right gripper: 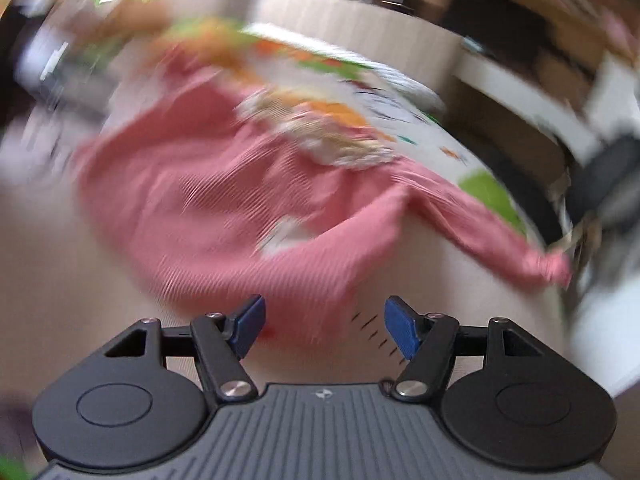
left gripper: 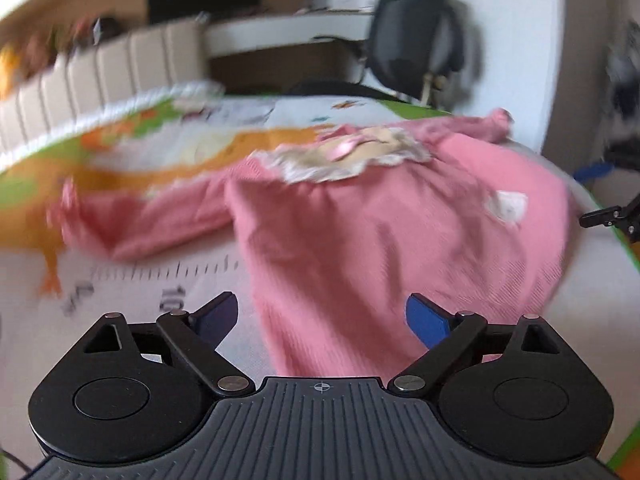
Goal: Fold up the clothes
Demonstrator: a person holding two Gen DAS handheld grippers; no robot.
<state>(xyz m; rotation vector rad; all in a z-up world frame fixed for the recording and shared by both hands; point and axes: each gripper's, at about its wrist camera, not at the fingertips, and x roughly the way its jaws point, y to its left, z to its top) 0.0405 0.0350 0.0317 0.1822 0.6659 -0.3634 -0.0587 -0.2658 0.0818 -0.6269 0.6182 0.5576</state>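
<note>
I am holding my left claw (left gripper: 322, 320) and right claw (right gripper: 324, 326) spread, gripping nothing, over the pink garment (left gripper: 400, 232) lying on the play mat (left gripper: 160, 280).

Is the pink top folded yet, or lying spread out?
Spread out: the pink top lies on the printed mat, both sleeves stretched sideways, collar showing.

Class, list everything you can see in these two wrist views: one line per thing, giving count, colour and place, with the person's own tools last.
Pink garment: one, pink with a pale frilled collar, spread on the mat, sleeves out to both sides.
Play mat: one, white with orange and green print, under the garment.
Sofa: one, beige, ribbed, beyond the mat.
Office chair: one, black, behind the mat.
Left claw: one, black with blue pads, open over the garment's hem.
Right claw: one, black with blue pads, open at the garment's near edge.
</note>
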